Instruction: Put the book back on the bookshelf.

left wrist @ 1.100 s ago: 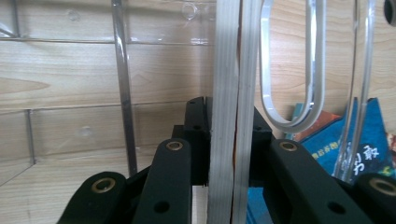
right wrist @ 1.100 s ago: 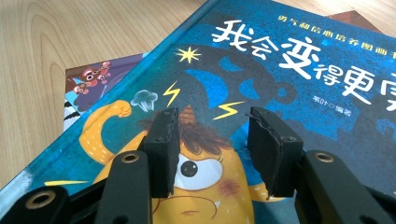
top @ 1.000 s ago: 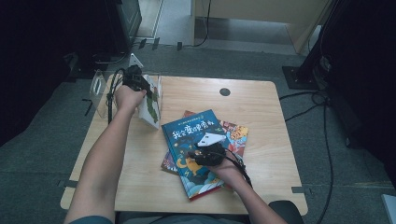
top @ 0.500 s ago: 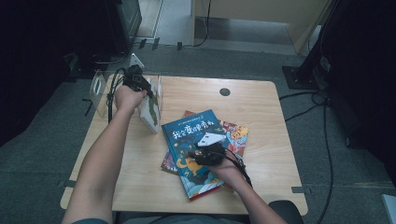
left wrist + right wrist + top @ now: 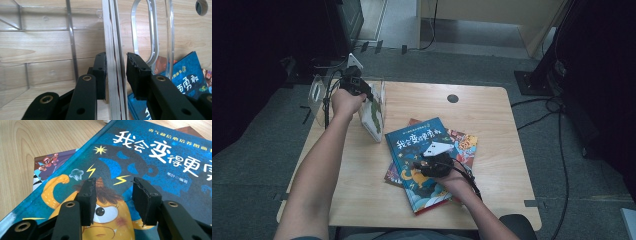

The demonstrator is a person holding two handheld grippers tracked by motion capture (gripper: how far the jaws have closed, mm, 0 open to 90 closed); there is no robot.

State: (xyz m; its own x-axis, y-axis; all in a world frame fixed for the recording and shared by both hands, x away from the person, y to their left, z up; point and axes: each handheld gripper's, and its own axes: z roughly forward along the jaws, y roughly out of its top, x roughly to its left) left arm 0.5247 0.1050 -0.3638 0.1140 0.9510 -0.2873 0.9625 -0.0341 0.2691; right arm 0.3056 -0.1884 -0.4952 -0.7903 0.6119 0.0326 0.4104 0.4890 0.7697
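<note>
High view: a wooden table (image 5: 492,115) is seen with a clear acrylic book rack (image 5: 319,95) at its far left corner. A thin upright book (image 5: 373,116) is stood at the rack's right side, and the left gripper (image 5: 357,86) is held over its top edge. A blue picture book (image 5: 422,160) is laid on top of a small stack nearer the middle, a red-covered book (image 5: 464,145) showing beneath it. The right gripper (image 5: 432,167) is rested over the blue cover.

Left gripper view: the jaws are set one on either side of the thin book's page edge (image 5: 115,62), the left pad touching and a slight gap seen at the right; whether it is truly clamped cannot be told. The rack's clear wall with its oval handle cut-out (image 5: 150,32) is seen just behind.

Right gripper view: the jaws are parted, nothing between them, hovering just above the blue book's cartoon face (image 5: 107,212).

Judgement: one book is nearly shelved; the blue book and those under it are left to be stood up.
</note>
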